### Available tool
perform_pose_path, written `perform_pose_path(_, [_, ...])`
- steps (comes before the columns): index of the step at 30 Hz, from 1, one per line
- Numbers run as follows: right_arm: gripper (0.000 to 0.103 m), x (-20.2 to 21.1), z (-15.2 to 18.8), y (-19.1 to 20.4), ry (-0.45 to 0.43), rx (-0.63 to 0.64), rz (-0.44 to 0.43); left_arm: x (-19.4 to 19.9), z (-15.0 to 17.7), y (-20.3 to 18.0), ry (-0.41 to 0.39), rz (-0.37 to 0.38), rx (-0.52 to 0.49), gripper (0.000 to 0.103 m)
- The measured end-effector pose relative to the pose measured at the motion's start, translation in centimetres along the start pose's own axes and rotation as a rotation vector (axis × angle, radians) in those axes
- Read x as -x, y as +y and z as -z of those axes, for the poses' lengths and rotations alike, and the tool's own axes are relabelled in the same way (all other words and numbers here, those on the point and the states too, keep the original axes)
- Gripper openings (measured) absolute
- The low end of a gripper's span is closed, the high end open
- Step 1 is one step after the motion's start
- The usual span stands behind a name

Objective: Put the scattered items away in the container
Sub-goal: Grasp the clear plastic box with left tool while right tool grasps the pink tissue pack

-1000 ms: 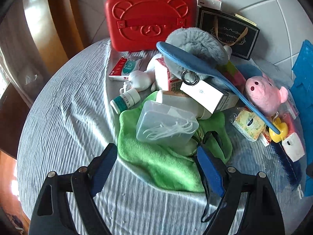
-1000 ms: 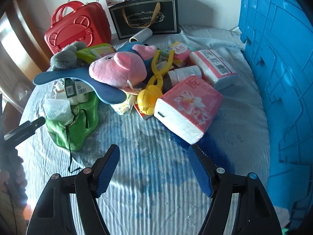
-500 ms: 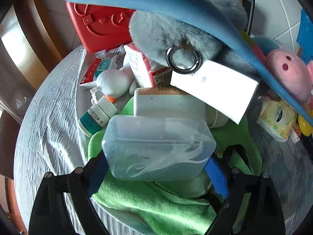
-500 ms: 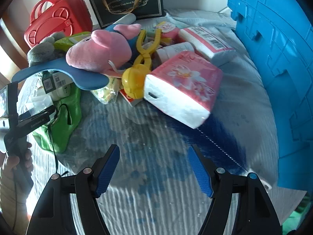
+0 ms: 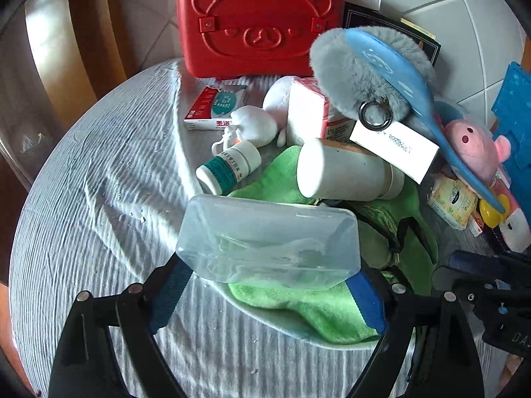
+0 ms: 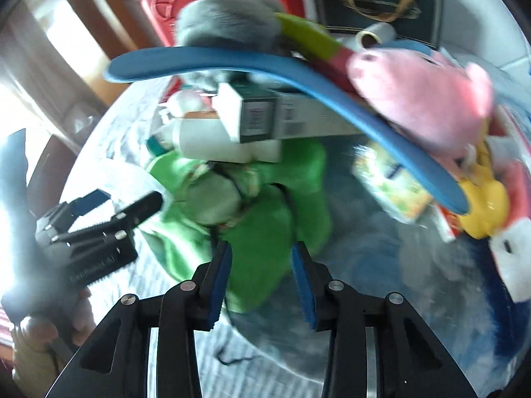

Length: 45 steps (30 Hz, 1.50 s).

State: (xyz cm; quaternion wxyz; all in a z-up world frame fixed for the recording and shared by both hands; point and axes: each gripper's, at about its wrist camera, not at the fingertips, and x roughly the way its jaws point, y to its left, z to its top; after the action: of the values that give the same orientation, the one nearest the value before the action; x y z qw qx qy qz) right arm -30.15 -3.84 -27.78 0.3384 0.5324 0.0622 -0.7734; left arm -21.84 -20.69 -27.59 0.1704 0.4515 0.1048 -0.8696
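My left gripper (image 5: 265, 295) is shut on a clear plastic box (image 5: 268, 238) and holds it above the green cloth (image 5: 318, 311). In the right wrist view the left gripper (image 6: 109, 205) is at the left with the box. My right gripper (image 6: 262, 275) has its jaws narrowed around a fold of the green cloth (image 6: 265, 232); the view is blurred. A pile lies behind: white bottle (image 5: 341, 172), blue brush (image 5: 398, 79), grey fluffy toy (image 5: 341, 66), pink pig toy (image 5: 474, 152), small medicine bottle (image 5: 229, 165). The blue container (image 5: 514, 116) is at the far right.
A red bear-face case (image 5: 259, 16) and a black gift bag (image 5: 424, 43) stand at the back of the round table (image 5: 83, 232). A medicine carton (image 5: 215, 106), yellow duck toy (image 6: 484, 209) and tissue pack (image 5: 451, 199) lie around the pile.
My left gripper closed on the clear box and lifted it back from the pile. My right gripper swung left from the tissue pack to the green cloth and narrowed its jaws.
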Motion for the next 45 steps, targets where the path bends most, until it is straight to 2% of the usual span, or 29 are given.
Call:
perform_pose_path(4, [0.038,0.5,-0.3,0.9,-0.025,0.000,0.033,0.7,0.7,1.2,0.000,-0.004,0.023,0.089])
perform_pose_path(9, [0.049,4.2,0.5,-2.6,-0.094,-0.087,0.162,2.9,0.5,-1.1,-0.035,0.012,-0.014,0.089])
perform_pose_path(13, [0.052,7.3,1.3,-8.0,-0.132,-0.200,0.288,4.1,-0.2,-5.8,-0.070,0.091,-0.054,0.089])
perform_pose_path(17, [0.072,10.1,1.7,-13.7,-0.164,-0.309,0.375,4.2,-0.7,-11.5,-0.084,0.152,-0.092,0.089])
perform_pose_path(19, [0.077,10.9,1.2,-15.7,-0.169,-0.352,0.398,3.9,-1.1,-14.2,-0.081,0.175,-0.104,0.089])
perform_pose_path(20, [0.080,11.0,0.8,-16.8,-0.165,-0.372,0.403,3.7,-1.3,-15.6,-0.082,0.184,-0.111,0.089])
perform_pose_path(23, [0.081,11.2,0.4,-19.8,-0.138,-0.422,0.386,3.4,-1.7,-19.0,-0.085,0.191,-0.132,0.089])
perform_pose_path(25, [0.081,10.2,-0.3,-21.2,-0.110,-0.454,0.369,2.9,-2.2,-21.0,-0.091,0.172,-0.153,0.089])
perform_pose_path(28, [0.082,9.0,-1.0,-22.9,-0.067,-0.481,0.390,2.2,-2.7,-22.7,-0.094,0.143,-0.165,0.089])
perform_pose_path(34, [0.103,6.2,-1.6,-25.3,0.002,-0.506,0.394,1.0,-3.4,-24.0,-0.081,0.105,-0.171,0.089])
perform_pose_path(37, [0.103,5.7,-0.5,-26.1,0.002,-0.521,0.356,0.8,-3.4,-24.6,-0.079,0.098,-0.182,0.089])
perform_pose_path(38, [0.098,5.7,0.1,-26.4,0.007,-0.549,0.318,0.8,-3.4,-24.7,-0.079,0.099,-0.185,0.089])
perform_pose_path(40, [0.096,5.8,1.4,-26.5,0.000,-0.567,0.276,0.8,-3.2,-24.9,-0.077,0.100,-0.190,0.089])
perform_pose_path(45, [0.094,8.8,2.8,-23.5,-0.085,-0.449,0.288,1.8,-2.6,-25.0,-0.075,0.105,-0.199,0.089])
